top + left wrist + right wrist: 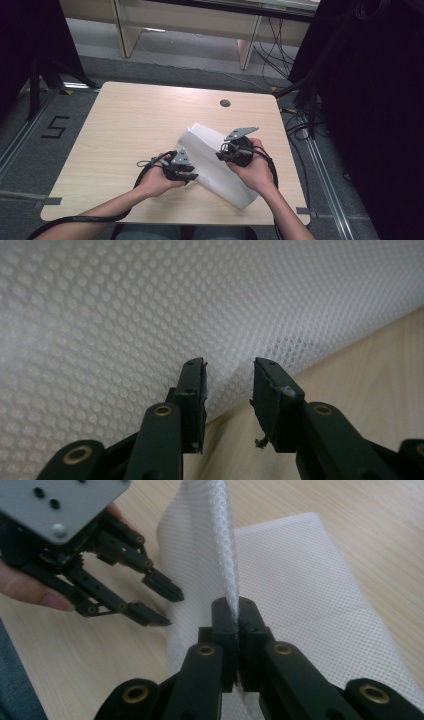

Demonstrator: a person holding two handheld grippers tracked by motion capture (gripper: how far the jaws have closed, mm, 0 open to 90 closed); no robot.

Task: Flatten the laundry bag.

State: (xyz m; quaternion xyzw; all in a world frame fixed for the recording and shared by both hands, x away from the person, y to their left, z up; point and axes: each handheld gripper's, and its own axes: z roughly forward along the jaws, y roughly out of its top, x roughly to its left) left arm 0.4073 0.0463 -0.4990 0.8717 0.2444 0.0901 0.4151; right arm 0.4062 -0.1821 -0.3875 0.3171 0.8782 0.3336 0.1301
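A white mesh cloth (215,162) lies folded across the front middle of the wooden table (130,125). My right gripper (235,611) is shut on a raised fold of the mesh cloth (300,595), which stands up between its jaws. My left gripper (192,176) sits just left of the cloth, held low over the table. Its jaws stand open, with the cloth's edge (150,305) right in front of them and nothing pinched. In the right gripper view the left gripper (162,605) appears at upper left, open beside the lifted fold.
A round cable hole (225,103) sits near the table's far edge. Wooden furniture legs (247,47) and loose cables (277,55) stand on the floor beyond. Dark equipment (360,100) rises to the right of the table. A floor marking "5" (54,127) lies at left.
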